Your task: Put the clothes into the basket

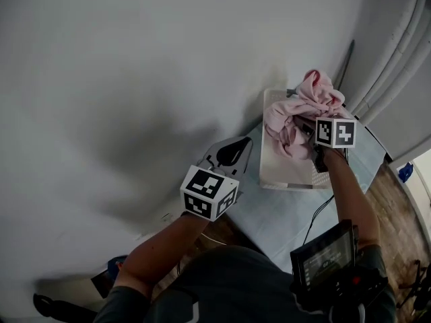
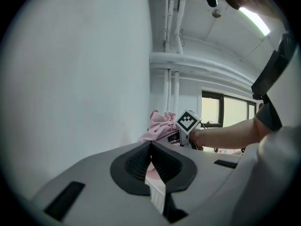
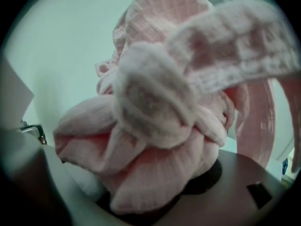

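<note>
Pink garment (image 1: 300,110) is being held over the far end of the white basket (image 1: 286,177), part of it draped inside and part piled up above the rim. In the right gripper view a thick wad of the ribbed fabric (image 3: 155,126) is being clamped between the jaws; they are standing wide apart, closed on that bulk. Right gripper (image 1: 316,143) is being held above the basket's right side, with its marker cube facing up.

Basket is being supported on a pale blue table (image 1: 283,214) set against a plain white wall (image 1: 135,79).

Left gripper (image 1: 232,152) is being held well apart from the basket, to its left. Its jaws are being held together, pads meeting, with nothing between them. In its view, garment and right gripper are being seen ahead.
</note>
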The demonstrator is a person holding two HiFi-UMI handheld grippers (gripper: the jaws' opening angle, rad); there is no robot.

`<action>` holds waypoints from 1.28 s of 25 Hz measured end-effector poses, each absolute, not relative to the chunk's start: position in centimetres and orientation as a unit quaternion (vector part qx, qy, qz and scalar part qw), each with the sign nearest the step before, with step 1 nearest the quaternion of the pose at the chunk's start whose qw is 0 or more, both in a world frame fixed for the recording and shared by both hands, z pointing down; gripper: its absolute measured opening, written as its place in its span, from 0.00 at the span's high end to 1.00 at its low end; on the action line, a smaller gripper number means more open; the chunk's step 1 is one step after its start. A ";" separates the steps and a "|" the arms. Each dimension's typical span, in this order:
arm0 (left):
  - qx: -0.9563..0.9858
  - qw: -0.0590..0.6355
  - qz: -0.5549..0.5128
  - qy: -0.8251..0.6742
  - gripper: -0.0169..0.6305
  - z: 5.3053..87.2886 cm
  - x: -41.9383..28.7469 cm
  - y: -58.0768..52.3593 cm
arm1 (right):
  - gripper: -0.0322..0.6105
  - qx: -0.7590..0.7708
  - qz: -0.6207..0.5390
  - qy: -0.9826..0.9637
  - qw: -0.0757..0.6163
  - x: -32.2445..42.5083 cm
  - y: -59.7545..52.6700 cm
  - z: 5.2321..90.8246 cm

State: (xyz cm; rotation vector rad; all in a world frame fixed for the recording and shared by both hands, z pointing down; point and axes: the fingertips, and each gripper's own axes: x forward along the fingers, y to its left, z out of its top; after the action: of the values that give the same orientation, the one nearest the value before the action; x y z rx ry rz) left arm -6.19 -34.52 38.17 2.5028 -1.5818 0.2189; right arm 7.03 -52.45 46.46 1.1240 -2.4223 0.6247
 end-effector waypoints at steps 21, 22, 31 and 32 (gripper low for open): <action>0.821 0.127 0.085 -0.551 0.96 41.4 -8.1 -36.0 | 0.40 0.392 0.305 -0.788 0.364 5.1 -56.4 62.3; 0.820 0.128 0.087 -0.551 0.96 41.5 -8.2 -36.0 | 0.40 0.391 0.308 -0.783 0.373 5.1 -56.2 63.1; 0.806 0.134 0.089 -0.569 0.96 41.9 -9.7 -36.2 | 0.40 0.383 0.345 -0.750 0.414 5.6 -55.8 68.8; 0.805 0.135 0.088 -0.571 0.96 41.9 -9.8 -36.1 | 0.40 0.382 0.348 -0.749 0.415 5.6 -55.8 69.1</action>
State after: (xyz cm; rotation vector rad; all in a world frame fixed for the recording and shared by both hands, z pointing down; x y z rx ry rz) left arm -9.77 -36.13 41.90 2.3335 -1.6531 0.2557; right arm 5.64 -55.81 69.06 0.9591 -1.8805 0.8742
